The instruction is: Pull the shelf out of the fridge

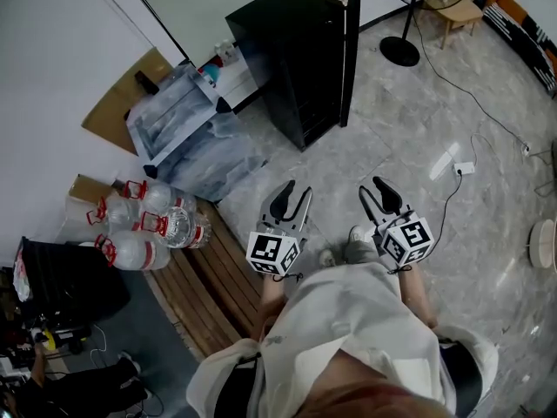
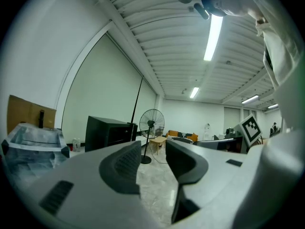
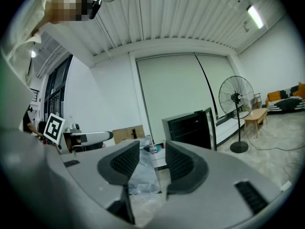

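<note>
The black fridge (image 1: 291,55) stands on the floor some way ahead of me, its door (image 1: 351,50) swung open at its right side. Its inside is dark and no shelf can be made out. My left gripper (image 1: 291,197) and right gripper (image 1: 376,190) are held side by side near my body, well short of the fridge. Both are open, with nothing between the jaws. In the left gripper view, the fridge (image 2: 107,132) lies left of the left gripper (image 2: 153,149). In the right gripper view, the fridge (image 3: 188,125) shows just past the right gripper (image 3: 152,151).
A clear plastic-wrapped bin (image 1: 187,133) sits on the floor left of the fridge. Large water bottles (image 1: 144,225) and a wooden bench (image 1: 209,286) lie at my left. A standing fan (image 1: 405,24), a small wooden table (image 1: 457,11) and a power strip (image 1: 463,169) with its cable are to the right.
</note>
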